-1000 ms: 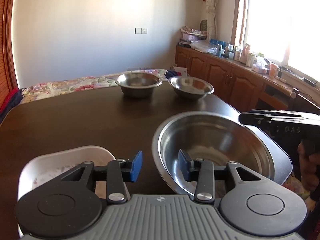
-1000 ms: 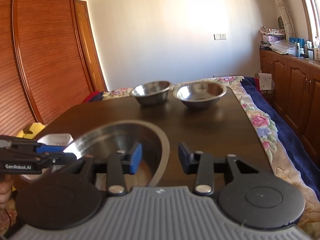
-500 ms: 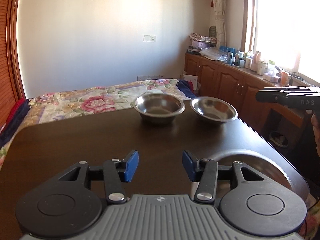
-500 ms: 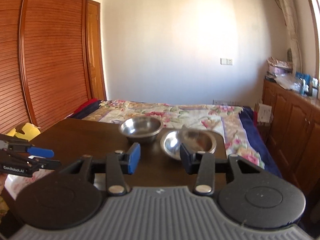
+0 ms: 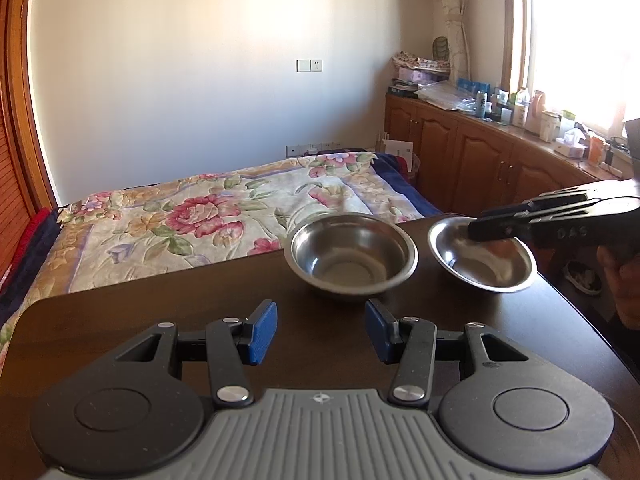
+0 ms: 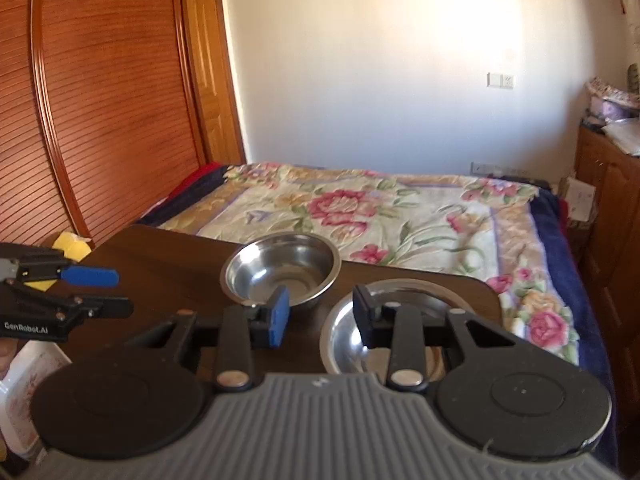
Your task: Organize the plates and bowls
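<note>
We see two shiny metal bowls at the far end of the dark counter (image 5: 120, 320), by the bed (image 5: 200, 216). Our left gripper (image 5: 321, 330) is partly open, holding nothing, short of the deeper bowl (image 5: 352, 256). Our right gripper (image 6: 318, 312) is closing around the near rim of the shallow bowl (image 6: 348, 344); its fingers (image 6: 280, 312) do not pinch it yet.
</note>
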`<move>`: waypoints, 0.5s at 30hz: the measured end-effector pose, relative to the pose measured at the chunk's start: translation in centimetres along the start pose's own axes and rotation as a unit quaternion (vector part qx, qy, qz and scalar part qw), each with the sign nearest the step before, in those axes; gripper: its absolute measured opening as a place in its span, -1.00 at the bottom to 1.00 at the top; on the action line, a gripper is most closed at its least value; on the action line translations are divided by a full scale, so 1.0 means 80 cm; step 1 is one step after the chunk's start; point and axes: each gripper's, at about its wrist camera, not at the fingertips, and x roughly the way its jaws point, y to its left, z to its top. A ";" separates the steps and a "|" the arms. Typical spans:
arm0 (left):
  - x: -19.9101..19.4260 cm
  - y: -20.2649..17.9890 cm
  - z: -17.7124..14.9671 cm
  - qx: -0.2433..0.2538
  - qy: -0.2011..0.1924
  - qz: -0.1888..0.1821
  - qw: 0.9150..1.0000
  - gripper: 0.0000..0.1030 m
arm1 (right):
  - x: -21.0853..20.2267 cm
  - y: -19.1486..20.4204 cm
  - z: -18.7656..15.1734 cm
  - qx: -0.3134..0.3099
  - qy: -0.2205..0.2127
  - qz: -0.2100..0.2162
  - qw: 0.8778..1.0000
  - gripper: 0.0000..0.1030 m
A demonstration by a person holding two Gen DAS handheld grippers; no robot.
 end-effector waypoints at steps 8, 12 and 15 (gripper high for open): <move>0.050 0.003 0.015 0.010 0.017 0.000 1.000 -0.05 | 0.060 -0.006 0.028 -0.018 0.046 0.034 0.998 -0.50; 0.072 0.010 0.021 0.005 0.023 -0.002 1.000 -0.06 | 0.086 -0.005 0.033 -0.036 0.067 0.031 0.997 -0.50; 0.086 0.014 0.026 -0.002 0.027 -0.006 1.000 -0.07 | 0.103 -0.010 0.034 -0.035 0.078 0.026 0.996 -0.50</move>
